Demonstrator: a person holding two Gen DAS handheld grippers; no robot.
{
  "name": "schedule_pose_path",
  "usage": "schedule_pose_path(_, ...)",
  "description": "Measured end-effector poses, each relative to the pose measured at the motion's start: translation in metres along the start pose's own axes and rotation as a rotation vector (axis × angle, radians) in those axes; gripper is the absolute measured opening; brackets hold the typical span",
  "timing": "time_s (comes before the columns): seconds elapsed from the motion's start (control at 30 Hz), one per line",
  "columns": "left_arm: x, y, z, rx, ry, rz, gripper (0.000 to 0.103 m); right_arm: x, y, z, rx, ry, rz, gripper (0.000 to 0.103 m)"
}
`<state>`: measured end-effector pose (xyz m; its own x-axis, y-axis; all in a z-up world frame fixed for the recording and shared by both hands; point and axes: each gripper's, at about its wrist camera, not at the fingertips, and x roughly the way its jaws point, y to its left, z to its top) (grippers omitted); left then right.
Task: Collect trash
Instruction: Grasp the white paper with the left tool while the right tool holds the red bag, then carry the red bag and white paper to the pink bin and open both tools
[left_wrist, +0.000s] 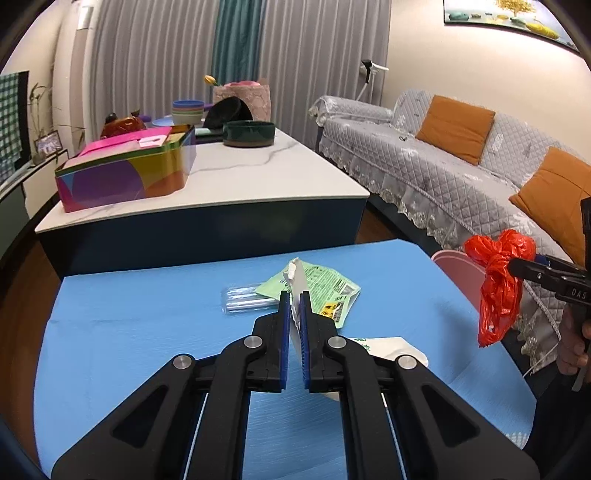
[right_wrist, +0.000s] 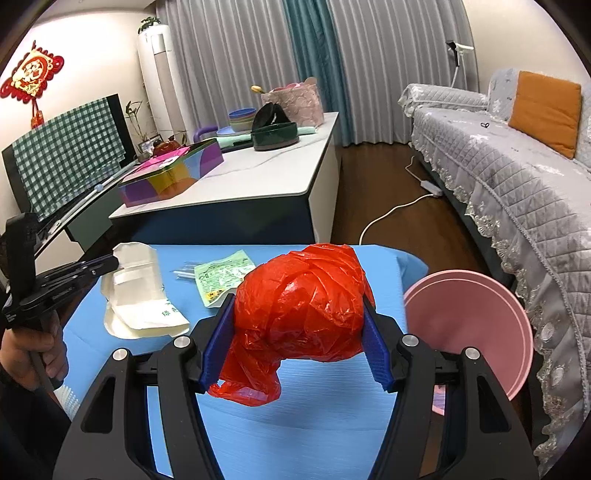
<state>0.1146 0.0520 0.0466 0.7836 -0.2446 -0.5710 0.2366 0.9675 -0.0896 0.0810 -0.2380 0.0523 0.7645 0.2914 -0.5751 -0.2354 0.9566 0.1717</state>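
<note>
My left gripper (left_wrist: 294, 295) is shut on a white paper pouch (left_wrist: 300, 282) and holds it above the blue table (left_wrist: 147, 317); the pouch also shows in the right wrist view (right_wrist: 136, 291). My right gripper (right_wrist: 299, 306) is shut on a crumpled red plastic bag (right_wrist: 303, 302), seen hanging at the right of the left wrist view (left_wrist: 498, 288). A green printed packet (left_wrist: 325, 291) and a clear plastic wrapper (left_wrist: 243, 297) lie on the blue table.
A pink bin (right_wrist: 472, 325) stands by the blue table's right edge. Behind is a white marble table (left_wrist: 258, 177) with a colourful box (left_wrist: 125, 173) and bowls. A grey sofa (right_wrist: 517, 177) with orange cushions runs along the right.
</note>
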Motion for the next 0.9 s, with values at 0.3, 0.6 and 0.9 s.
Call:
schedule_pose_path(0.3,-0.004,-0.016,-0.004,-0.023,-0.043,0.039,0.005,-0.01,-0.007,0.002,-0.026,-0.026,-0.062,0.063)
schedule_pose_path(0.6,-0.003,-0.029,-0.001,-0.027,-0.061,0.037,0.005,-0.015,-0.018,0.003,-0.04,-0.035,-0.138,0.063)
schedule_pose_path(0.9,0.005,-0.045,0.006,-0.021,-0.068,0.007,0.005,-0.028,-0.044,0.011,-0.012,-0.069,-0.213,0.063)
